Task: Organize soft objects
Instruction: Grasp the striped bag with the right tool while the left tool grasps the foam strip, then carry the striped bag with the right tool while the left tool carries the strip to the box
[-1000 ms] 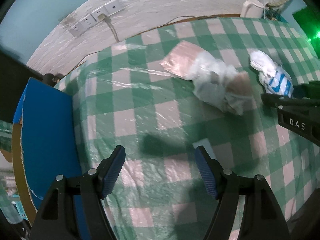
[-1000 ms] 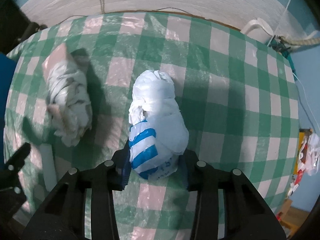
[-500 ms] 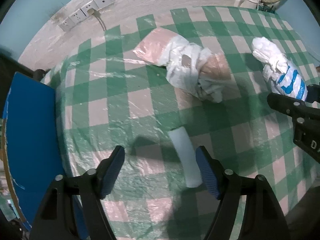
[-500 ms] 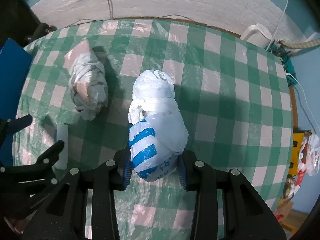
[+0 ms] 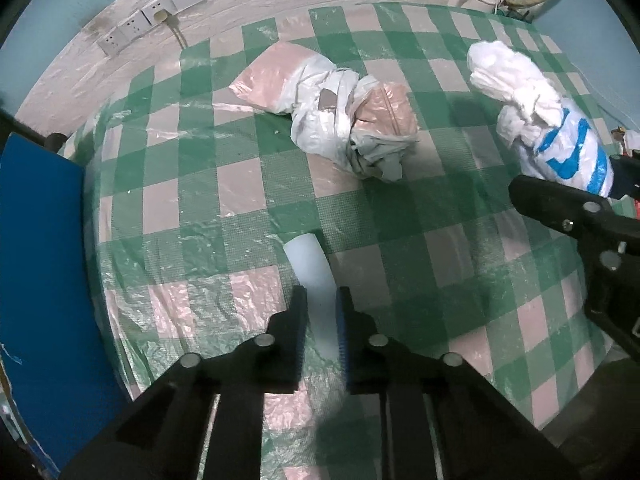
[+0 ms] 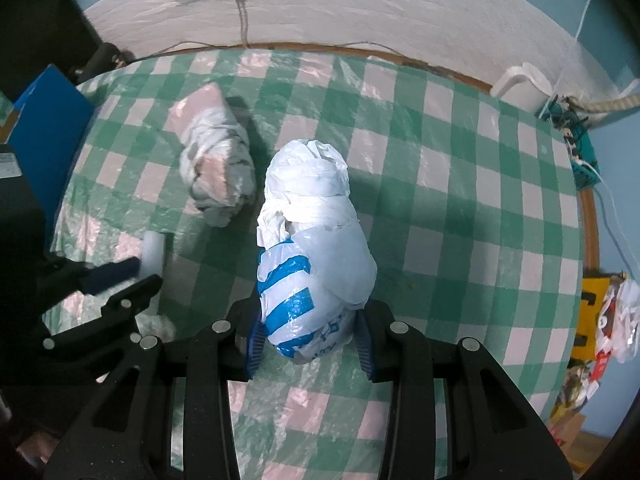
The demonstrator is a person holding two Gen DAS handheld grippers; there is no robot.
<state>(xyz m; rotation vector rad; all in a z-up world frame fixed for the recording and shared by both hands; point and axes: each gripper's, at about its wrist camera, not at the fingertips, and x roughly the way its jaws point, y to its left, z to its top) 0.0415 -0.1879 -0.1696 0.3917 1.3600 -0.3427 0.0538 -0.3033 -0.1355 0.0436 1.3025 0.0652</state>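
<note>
A: Start nearest. What has the left gripper got?

B: A pale foam strip. The blue pads are clenched on its near end, and the rest of it runs away from the jaws, flat on the checked tablecloth. Taking it by one end looks sensible to me: a strip that thin and soft would likely fold if pinched at its middle.

A: And the right gripper?

B: It is grasping the white bag with blue stripes at its near, printed end. The jaws squeeze the bundle's base, so the knotted white top points away from the camera. In the left wrist view the same bag appears at the right edge, seemingly above the cloth rather than resting on it, though I cannot be sure of that.

A: How does it look?

B: Crinkled thin plastic, wrapped round itself and tied with a band of its own film, plump and clearly yielding where the pads press in.

A: Further out?

B: A pink and grey-white bundle lies loose on the cloth beyond the strip, left of the striped bag, touched by neither gripper. It is twisted tight in the middle, with a flat pink end toward the wall.

A: And beyond the table?

B: A white wall with a row of sockets, one with a cable plugged in. A blue board stands at the table's left edge.
</note>
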